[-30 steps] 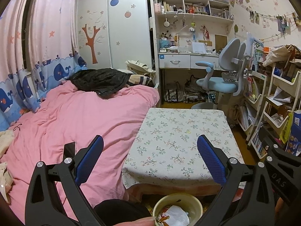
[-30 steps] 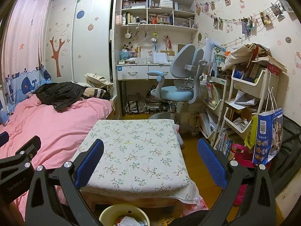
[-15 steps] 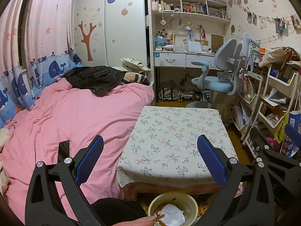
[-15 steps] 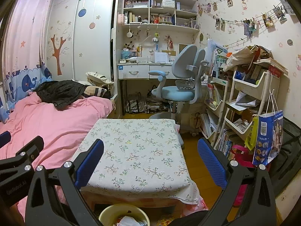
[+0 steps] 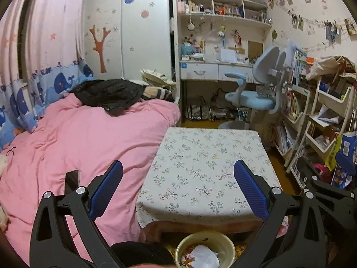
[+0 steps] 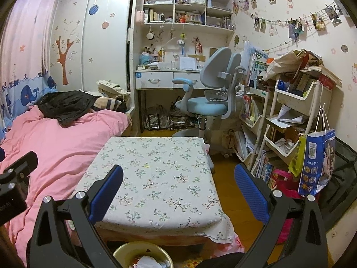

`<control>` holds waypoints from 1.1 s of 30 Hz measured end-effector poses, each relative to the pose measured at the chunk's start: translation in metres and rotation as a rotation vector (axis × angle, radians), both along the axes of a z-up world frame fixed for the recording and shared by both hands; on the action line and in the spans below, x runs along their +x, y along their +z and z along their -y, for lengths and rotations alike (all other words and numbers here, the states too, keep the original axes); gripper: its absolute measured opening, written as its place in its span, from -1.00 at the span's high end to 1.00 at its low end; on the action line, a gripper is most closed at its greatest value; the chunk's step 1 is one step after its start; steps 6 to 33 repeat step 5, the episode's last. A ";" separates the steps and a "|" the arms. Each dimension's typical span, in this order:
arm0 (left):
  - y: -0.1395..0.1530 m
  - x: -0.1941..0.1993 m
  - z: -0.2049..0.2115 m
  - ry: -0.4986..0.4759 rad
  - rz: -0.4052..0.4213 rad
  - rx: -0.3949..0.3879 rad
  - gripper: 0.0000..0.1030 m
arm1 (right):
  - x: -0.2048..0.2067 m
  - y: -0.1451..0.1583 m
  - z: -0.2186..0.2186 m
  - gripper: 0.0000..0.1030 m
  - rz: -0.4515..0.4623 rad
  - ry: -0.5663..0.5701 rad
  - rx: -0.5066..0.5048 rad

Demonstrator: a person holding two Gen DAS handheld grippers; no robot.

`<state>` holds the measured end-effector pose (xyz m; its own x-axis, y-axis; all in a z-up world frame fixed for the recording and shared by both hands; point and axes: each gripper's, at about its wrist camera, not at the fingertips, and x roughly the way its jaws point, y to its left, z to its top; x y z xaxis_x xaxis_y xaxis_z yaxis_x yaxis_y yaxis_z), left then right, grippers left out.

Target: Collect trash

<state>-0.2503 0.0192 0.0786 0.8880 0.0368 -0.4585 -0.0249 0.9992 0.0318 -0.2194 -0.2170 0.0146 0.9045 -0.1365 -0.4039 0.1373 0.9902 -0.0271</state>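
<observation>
Hovering spread and empty, left gripper point(image 5: 178, 189), right gripper point(image 6: 178, 189), upright bin point(image 5: 205, 249) holding crumpled trash point(image 5: 204, 256)

Table point(image 5: 207, 167): centre, dead ahead at 12 o'clock.
Bed point(image 5: 73, 147): at 9 o'clock, its edge touching the table's left side.
Bin point(image 5: 205, 249): at 6 o'clock, on the floor just before the table's near edge; crumpled trash point(image 5: 204, 256) lies in it.
Chair point(image 6: 209, 93): at 12 o'clock, behind the table, before the desk point(image 6: 165, 79).
Shelf rack point(image 6: 296, 116): at 3 o'clock, right of the table; a paper bag point(image 6: 316, 163) hangs on it.
</observation>
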 end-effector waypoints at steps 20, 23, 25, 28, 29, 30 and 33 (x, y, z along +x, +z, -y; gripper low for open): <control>-0.005 0.023 0.001 0.006 -0.021 0.007 -0.87 | 0.016 -0.006 0.006 -0.86 -0.020 -0.021 -0.006; -0.005 0.023 0.001 0.006 -0.021 0.007 -0.87 | 0.016 -0.006 0.006 -0.86 -0.020 -0.021 -0.006; -0.005 0.023 0.001 0.006 -0.021 0.007 -0.87 | 0.016 -0.006 0.006 -0.86 -0.020 -0.021 -0.006; -0.005 0.023 0.001 0.006 -0.021 0.007 -0.87 | 0.016 -0.006 0.006 -0.86 -0.020 -0.021 -0.006; -0.005 0.023 0.001 0.006 -0.021 0.007 -0.87 | 0.016 -0.006 0.006 -0.86 -0.020 -0.021 -0.006; -0.005 0.023 0.001 0.006 -0.021 0.007 -0.87 | 0.016 -0.006 0.006 -0.86 -0.020 -0.021 -0.006; -0.005 0.023 0.001 0.006 -0.021 0.007 -0.87 | 0.016 -0.006 0.006 -0.86 -0.020 -0.021 -0.006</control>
